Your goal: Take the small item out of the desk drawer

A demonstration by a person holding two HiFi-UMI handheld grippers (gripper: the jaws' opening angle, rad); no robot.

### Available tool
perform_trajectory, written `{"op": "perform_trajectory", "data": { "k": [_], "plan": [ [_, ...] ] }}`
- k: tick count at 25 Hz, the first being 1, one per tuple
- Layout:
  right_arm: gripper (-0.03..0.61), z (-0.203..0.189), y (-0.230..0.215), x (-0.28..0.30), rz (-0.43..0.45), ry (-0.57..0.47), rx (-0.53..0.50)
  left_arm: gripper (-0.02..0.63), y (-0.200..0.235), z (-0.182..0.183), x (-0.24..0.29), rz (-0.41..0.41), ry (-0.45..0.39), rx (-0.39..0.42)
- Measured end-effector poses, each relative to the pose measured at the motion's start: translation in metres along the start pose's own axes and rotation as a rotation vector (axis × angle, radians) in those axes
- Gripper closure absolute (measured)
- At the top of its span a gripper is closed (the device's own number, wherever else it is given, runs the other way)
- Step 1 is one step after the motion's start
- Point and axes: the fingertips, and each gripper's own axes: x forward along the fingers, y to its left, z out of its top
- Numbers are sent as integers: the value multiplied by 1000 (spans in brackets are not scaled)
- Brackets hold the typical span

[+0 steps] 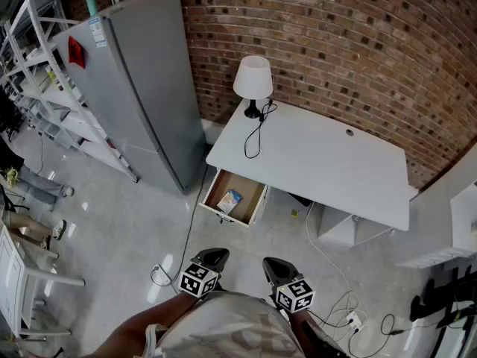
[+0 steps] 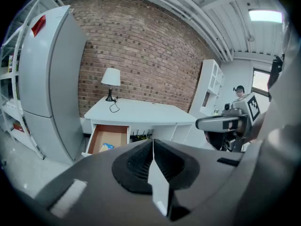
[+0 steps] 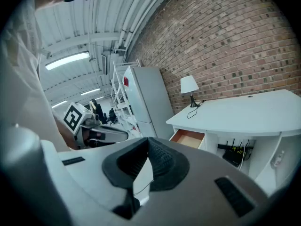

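Inside the drawer [image 1: 258, 198]: small item [image 1: 229, 199] sits on the bottom, with the drawer pulled out under the desk [image 1: 328, 162]
Your left gripper [image 1: 215, 255]: jaws pressed together, nothing in them, well back from the desk
Your right gripper [image 1: 273, 264]: also closed up and empty, near the left one
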Motion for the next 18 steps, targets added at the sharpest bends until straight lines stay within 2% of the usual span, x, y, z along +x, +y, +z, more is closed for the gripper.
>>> {"op": "perform_trajectory", "data": {
  "k": [6, 13, 18],
  "plan": [
    [572, -1, 11, 12, 11, 15, 4, 601, 4, 6, -21, 9, -18, 59],
    [572, -11, 41, 33, 41, 50, 1, 601, 33, -17, -56, 57, -16, -11],
    [572, -14, 61, 43, 73, 66, -11, 601, 45, -18, -69, 84, -30, -30]
  ]
}}
